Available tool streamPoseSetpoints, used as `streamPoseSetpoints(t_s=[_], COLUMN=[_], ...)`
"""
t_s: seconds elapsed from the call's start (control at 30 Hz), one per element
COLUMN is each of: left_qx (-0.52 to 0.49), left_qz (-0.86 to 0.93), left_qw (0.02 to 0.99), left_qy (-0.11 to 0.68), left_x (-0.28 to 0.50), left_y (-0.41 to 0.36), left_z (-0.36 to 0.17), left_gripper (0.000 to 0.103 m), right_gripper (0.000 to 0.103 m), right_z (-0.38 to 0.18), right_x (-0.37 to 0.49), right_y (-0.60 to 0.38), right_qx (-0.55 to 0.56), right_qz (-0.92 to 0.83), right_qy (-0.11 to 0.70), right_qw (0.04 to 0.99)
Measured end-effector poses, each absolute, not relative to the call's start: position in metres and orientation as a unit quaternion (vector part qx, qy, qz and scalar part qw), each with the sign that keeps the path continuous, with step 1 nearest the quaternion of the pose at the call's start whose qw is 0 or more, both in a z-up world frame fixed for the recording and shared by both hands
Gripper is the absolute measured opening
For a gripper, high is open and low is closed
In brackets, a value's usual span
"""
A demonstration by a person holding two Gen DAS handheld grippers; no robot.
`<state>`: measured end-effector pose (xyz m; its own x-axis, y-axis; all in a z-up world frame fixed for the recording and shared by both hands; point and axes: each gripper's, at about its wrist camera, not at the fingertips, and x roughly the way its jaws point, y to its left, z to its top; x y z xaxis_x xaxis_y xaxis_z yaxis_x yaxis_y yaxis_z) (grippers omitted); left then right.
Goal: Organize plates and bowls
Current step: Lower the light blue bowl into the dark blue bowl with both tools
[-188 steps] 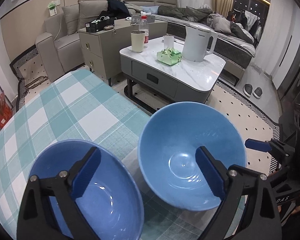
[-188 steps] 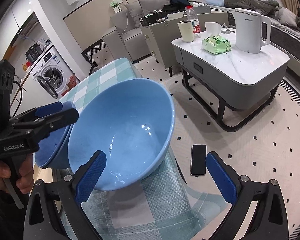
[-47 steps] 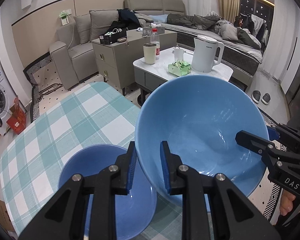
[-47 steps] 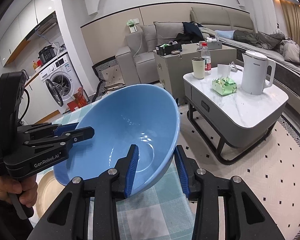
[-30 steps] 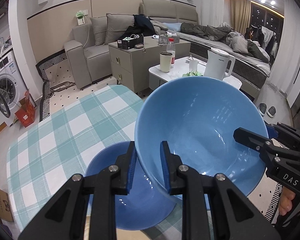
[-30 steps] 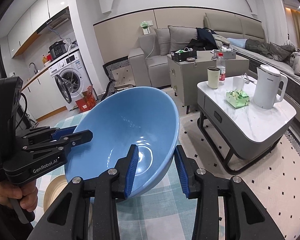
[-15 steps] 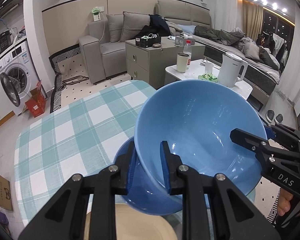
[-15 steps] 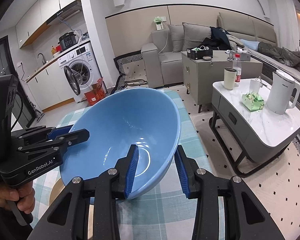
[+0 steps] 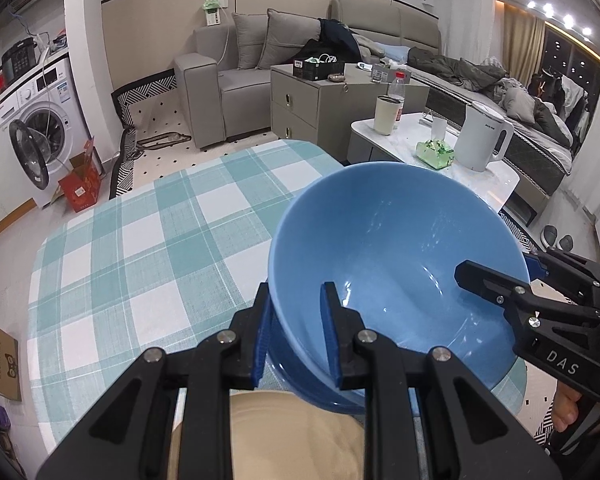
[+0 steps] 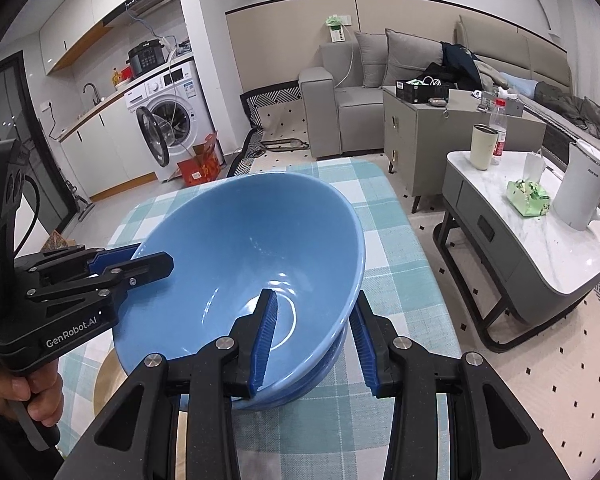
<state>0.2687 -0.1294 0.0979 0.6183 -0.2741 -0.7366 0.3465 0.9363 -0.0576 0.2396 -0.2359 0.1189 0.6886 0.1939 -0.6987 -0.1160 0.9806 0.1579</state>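
The risk is a hard, skewed landing: the large blue bowl [image 9: 396, 264] hangs tilted just above the second blue bowl [image 10: 300, 384], itself beside the beige plate [image 9: 296, 436], so uneven lowering could clack rim against rim or slide it off. The left gripper [image 9: 296, 336] is nearly closed, pinching the large bowl's near rim; the right gripper [image 10: 312, 340], slightly wider, clamps its opposite rim.

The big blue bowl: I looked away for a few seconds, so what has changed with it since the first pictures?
Both tongs, left and right, closed on opposite sides of the big blue bowl's rim, lifted it off the checked cloth and carried it over the darker blue bowl, where it now nests, tilted. The darker bowl has not moved.
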Motion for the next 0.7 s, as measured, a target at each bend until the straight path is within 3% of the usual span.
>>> streamPoseSetpoints(t_s=[0.7], left_qx=[0.041], left_qz=[-0.161], left_qw=[0.891], left_qy=[0.423], left_x=[0.276], left_y=[-0.118], left_z=[0.071], left_gripper=[0.022], right_gripper=[0.038], right_z=[0.087], right_x=[0.252], right_y=[-0.212], right_qx=[0.025], right_qz=[0.086], right_qy=[0.413], right_qw=[0.907])
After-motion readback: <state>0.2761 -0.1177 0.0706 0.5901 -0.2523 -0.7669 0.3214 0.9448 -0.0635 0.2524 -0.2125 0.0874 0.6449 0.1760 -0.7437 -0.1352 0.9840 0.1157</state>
